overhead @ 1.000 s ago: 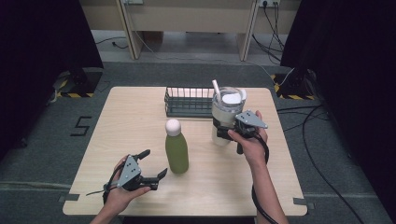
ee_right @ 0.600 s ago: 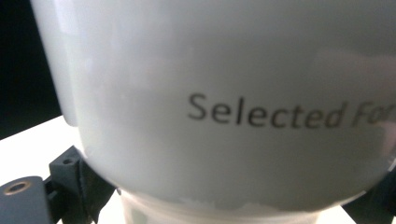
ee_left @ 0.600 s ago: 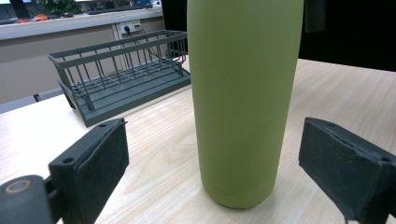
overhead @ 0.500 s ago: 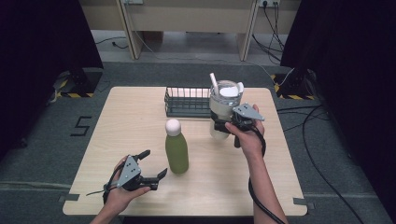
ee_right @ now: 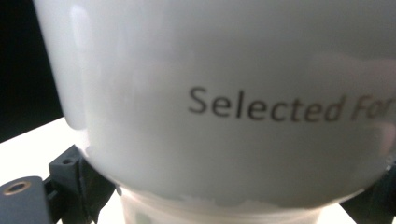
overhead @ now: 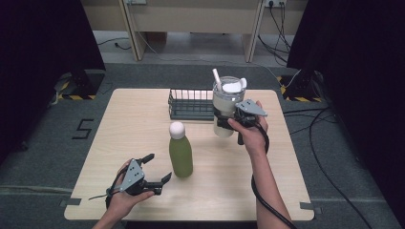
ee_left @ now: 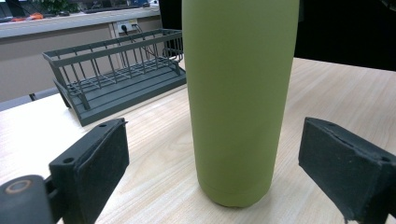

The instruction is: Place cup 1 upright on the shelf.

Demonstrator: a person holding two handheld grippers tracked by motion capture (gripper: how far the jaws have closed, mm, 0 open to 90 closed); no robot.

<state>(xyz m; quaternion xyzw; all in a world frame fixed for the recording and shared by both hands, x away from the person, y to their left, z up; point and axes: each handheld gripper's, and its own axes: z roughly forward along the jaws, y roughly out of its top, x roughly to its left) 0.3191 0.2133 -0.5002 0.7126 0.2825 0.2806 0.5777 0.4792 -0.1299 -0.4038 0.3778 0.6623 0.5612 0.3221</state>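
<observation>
Right gripper (overhead: 228, 125) is clamped on the white cup (overhead: 227, 102), which rides higher now, right of centre in the high view, beside the wire basket (overhead: 191, 105). Left gripper (overhead: 154, 172) hasn't moved, jaws spread wide at lower left, facing the green bottle (overhead: 180, 152) standing mid-table (overhead: 119, 129).

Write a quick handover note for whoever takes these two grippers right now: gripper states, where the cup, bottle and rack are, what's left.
Right gripper: shut on the white cup, held by its lower part, lifted beside the wire rack.
Left gripper: open, low on the table, jaws either side of the green bottle without touching it.
Bottle stands upright mid-table.
Done: cup grasped.
Left, probably: set the cup in the rack, then grip the bottle.
</observation>
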